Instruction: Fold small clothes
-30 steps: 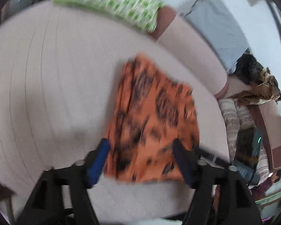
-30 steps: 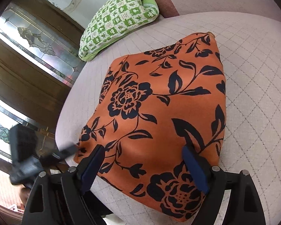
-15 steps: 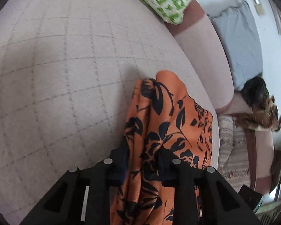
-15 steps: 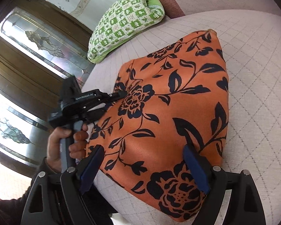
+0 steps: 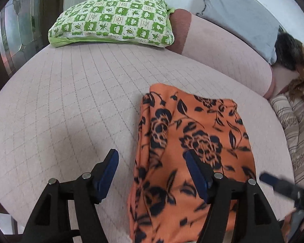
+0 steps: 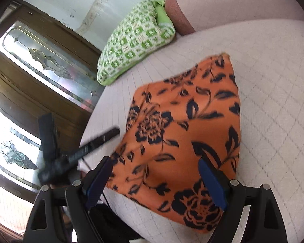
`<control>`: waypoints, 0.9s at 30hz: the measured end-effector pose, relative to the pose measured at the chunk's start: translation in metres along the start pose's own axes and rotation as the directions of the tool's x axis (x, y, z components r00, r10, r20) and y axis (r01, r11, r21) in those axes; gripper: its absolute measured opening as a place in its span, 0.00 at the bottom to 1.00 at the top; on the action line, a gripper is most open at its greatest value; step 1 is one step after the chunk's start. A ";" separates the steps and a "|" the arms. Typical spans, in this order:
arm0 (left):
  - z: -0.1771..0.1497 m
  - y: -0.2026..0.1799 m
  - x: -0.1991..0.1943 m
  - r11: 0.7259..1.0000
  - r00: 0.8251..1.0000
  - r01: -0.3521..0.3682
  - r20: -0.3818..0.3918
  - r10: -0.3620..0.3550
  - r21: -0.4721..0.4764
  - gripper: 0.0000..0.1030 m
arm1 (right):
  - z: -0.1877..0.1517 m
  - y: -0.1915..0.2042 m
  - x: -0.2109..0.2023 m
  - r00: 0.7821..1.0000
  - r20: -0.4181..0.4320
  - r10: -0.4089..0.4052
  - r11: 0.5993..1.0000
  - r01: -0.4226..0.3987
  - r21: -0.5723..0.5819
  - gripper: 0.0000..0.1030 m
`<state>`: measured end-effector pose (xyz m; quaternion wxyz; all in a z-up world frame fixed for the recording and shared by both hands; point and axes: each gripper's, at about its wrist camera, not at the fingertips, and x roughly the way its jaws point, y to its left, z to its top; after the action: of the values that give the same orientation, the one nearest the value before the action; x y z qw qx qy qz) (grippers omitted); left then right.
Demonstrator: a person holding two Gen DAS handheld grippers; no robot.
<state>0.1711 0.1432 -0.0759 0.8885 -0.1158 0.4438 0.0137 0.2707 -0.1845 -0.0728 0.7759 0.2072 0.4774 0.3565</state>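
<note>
An orange cloth with a black flower print (image 5: 192, 141) lies folded flat on the pale quilted sofa seat (image 5: 71, 105). It also shows in the right wrist view (image 6: 188, 129). My left gripper (image 5: 152, 162) is open and empty, held over the cloth's left edge near the seat's front. My right gripper (image 6: 154, 174) is open and empty, held over the cloth's near edge. The left gripper also shows in the right wrist view (image 6: 103, 137), blurred, left of the cloth.
A green and white checked pillow (image 5: 115, 22) lies at the back left of the seat. A pink backrest (image 5: 229, 48) carries a grey cloth (image 5: 243, 14). Striped cushions and brown fabric (image 5: 293, 113) lie to the right. A wooden door with glass panes (image 6: 40, 77) stands left.
My left gripper was shut on the cloth's left edge half a second ago. It has let go, opened and drawn back. The right gripper stayed open and shifted slightly.
</note>
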 end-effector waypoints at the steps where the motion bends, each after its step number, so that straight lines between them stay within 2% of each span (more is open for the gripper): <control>1: -0.004 0.000 -0.001 1.000 1.000 0.001 -0.002 -0.001 0.000 0.67 | 0.001 -0.003 0.003 1.000 0.008 -0.003 1.000 0.003 0.017 0.86; 2: -0.006 0.000 -0.003 1.000 1.000 0.001 -0.003 -0.001 0.001 0.67 | 0.001 -0.005 0.007 1.000 0.007 -0.009 1.000 0.009 0.025 0.87; 4: -0.011 0.002 -0.006 1.000 1.000 0.000 -0.006 0.000 -0.008 0.68 | -0.001 -0.021 0.029 0.997 -0.068 -0.041 0.996 0.046 0.072 0.87; 5: -0.014 0.002 -0.008 1.000 1.000 0.001 -0.005 -0.001 -0.014 0.67 | -0.002 -0.025 0.033 0.995 -0.079 -0.054 0.995 0.061 0.084 0.87; 10: -0.022 0.002 -0.014 1.000 1.000 -0.022 0.004 0.022 0.003 0.68 | 0.001 -0.003 0.012 1.000 -0.008 -0.007 0.998 0.008 0.062 0.87; 12: -0.024 0.004 -0.015 1.000 1.000 -0.021 -0.001 0.021 -0.007 0.68 | 0.000 0.001 0.014 1.000 -0.008 0.001 0.999 -0.001 0.037 0.87; 14: -0.025 0.004 -0.015 1.000 1.000 -0.024 -0.003 0.024 -0.005 0.68 | -0.003 -0.005 0.028 0.998 -0.057 -0.014 0.998 0.017 0.058 0.88; 15: -0.026 0.004 -0.015 1.000 1.000 -0.028 -0.006 0.028 -0.002 0.68 | -0.008 -0.014 0.042 0.994 -0.109 -0.023 0.996 0.032 0.077 0.88; 18: -0.027 0.008 -0.015 1.000 1.000 -0.016 -0.005 0.016 0.005 0.68 | -0.008 -0.013 0.030 0.998 -0.062 -0.001 0.997 0.006 0.076 0.88; 20: -0.025 0.016 -0.011 1.000 1.000 -0.010 -0.014 0.009 -0.011 0.68 | -0.003 -0.010 0.009 1.000 0.012 0.018 0.998 -0.018 0.066 0.88; 22: -0.021 0.024 -0.004 0.999 0.999 0.023 -0.024 -0.024 -0.043 0.73 | 0.003 -0.021 -0.009 0.998 0.062 0.001 0.997 -0.006 0.075 0.88; 25: -0.015 0.030 0.010 0.992 0.994 0.097 -0.045 -0.101 -0.079 0.75 | 0.011 -0.058 -0.015 0.997 0.061 -0.048 0.985 0.037 0.167 0.88; 27: -0.013 0.025 0.019 0.988 0.987 0.138 -0.077 -0.144 -0.075 0.75 | 0.011 -0.083 -0.011 0.998 0.048 -0.039 0.970 0.026 0.240 0.88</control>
<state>0.1695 0.1631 -0.1033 0.8638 -0.1782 0.4697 -0.0386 0.3069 -0.2476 -0.1156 0.7633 0.3006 0.4998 0.2779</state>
